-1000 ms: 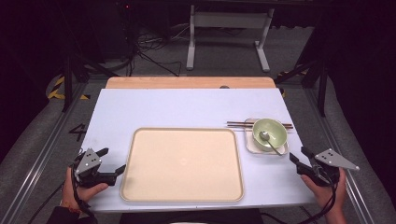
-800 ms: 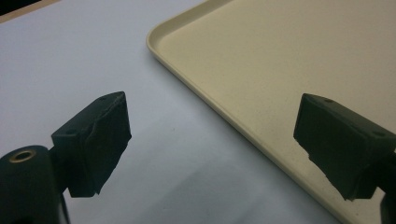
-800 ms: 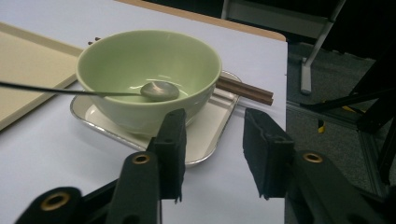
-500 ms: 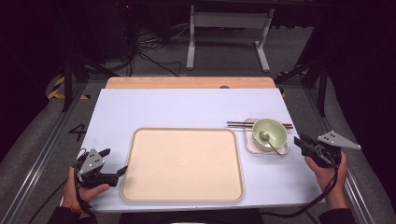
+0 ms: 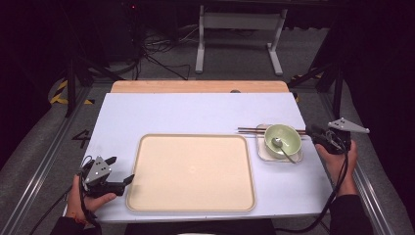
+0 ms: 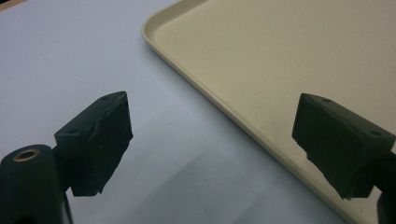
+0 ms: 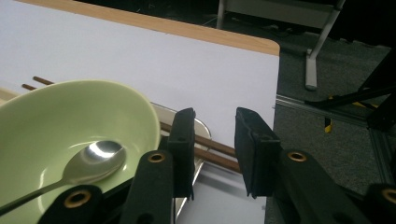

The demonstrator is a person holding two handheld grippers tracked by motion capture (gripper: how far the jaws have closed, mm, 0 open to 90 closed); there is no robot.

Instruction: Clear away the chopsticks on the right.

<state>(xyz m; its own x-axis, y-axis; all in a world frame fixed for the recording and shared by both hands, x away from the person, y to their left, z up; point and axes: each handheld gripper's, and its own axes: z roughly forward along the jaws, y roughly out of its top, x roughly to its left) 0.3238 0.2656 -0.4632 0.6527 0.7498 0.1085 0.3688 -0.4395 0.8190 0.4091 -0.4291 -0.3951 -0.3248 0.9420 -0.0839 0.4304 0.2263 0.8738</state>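
Observation:
A pale green bowl [image 5: 283, 138] with a metal spoon [image 5: 285, 149] in it stands on a small square plate [image 5: 264, 152] at the table's right. Dark chopsticks [image 5: 250, 130] lie across the plate's far edge. My right gripper [image 5: 313, 132] hovers just right of the bowl. In the right gripper view its jaws [image 7: 215, 116] stand a little apart, open, near the chopsticks' [image 7: 217, 148] right ends, beside the bowl [image 7: 70, 121] and spoon [image 7: 93, 158]. My left gripper [image 5: 122, 169] rests open at the beige tray's [image 5: 191, 171] left edge, its jaws [image 6: 212, 107] astride the tray rim [image 6: 224, 107].
The white table top [image 5: 195, 112] has a wooden strip [image 5: 195, 86] along its far edge. Aluminium rails run along both sides. Beyond the table are a dark floor with cables and a grey stand [image 5: 235, 29].
My right gripper has moved forward and left, from the front right corner up to the bowl and chopstick ends. My left gripper has shifted slightly toward the table's front edge.

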